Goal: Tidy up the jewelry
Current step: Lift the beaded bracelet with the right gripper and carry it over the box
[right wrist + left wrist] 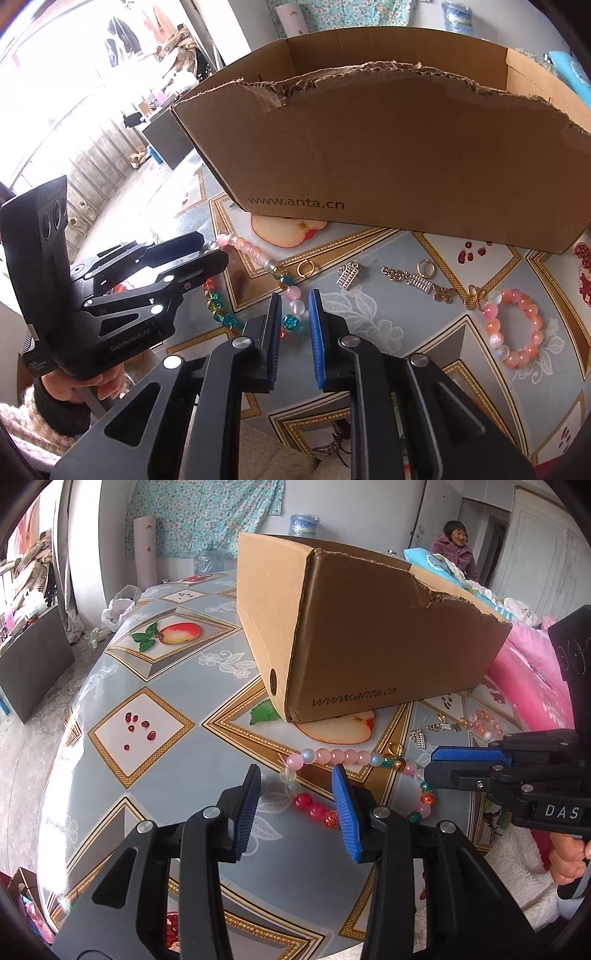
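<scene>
The left gripper (295, 805) points downward with its jaws apart, a hand (86, 384) wrapped round its handle, while the right gripper (295, 328), just to its right, tilts down with its jaws narrowly parted, gripped by a hand (569, 860).

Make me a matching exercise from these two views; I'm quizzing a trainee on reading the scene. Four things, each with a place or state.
Things:
1. cardboard box
2. long bead necklace
3. orange-pink bracelet
4. gold hoop ring

Places or states:
A. a closed loop lying far to the right on the tablecloth
B. strung out in front of both grippers
C. lying alone just in front of the box, beside the necklace
D. torn along its top edge, with a web address printed on its side

Pairs: 1-D, 2-B, 3-A, 4-C
</scene>
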`<action>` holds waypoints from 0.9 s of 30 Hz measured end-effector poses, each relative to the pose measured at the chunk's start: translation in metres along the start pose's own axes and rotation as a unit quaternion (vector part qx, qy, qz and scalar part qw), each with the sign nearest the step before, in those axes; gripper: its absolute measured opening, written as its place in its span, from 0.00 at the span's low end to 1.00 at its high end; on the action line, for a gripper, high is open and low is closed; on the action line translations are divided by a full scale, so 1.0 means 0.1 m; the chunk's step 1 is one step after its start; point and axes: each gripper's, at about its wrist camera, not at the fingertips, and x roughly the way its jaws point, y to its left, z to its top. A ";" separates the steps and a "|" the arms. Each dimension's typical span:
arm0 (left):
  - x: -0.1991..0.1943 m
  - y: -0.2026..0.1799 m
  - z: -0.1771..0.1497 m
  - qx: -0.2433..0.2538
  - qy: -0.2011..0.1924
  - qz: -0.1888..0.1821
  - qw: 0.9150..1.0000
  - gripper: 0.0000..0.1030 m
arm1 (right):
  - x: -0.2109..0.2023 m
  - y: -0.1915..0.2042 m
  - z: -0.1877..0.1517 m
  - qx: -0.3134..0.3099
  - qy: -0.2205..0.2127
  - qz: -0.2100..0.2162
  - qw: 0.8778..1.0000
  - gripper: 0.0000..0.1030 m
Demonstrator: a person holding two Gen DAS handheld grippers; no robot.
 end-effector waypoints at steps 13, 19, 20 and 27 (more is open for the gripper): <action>0.05 -0.03 0.06 0.008 0.003 0.025 1.000 0.08 | 0.15 0.23 -0.05 -0.012 -0.006 -0.015 1.000 0.09; -0.31 -0.07 0.12 -0.003 -0.032 0.006 0.999 0.08 | -0.14 0.22 -0.07 -0.012 -0.049 0.014 0.999 0.09; -0.40 -0.09 0.14 -0.003 -0.040 0.004 0.999 0.08 | -0.21 0.23 -0.07 -0.013 -0.056 0.020 0.998 0.09; -1.03 -0.36 0.39 0.006 -0.114 -0.027 0.993 0.08 | -0.80 0.35 0.02 -0.034 -0.130 0.037 0.990 0.09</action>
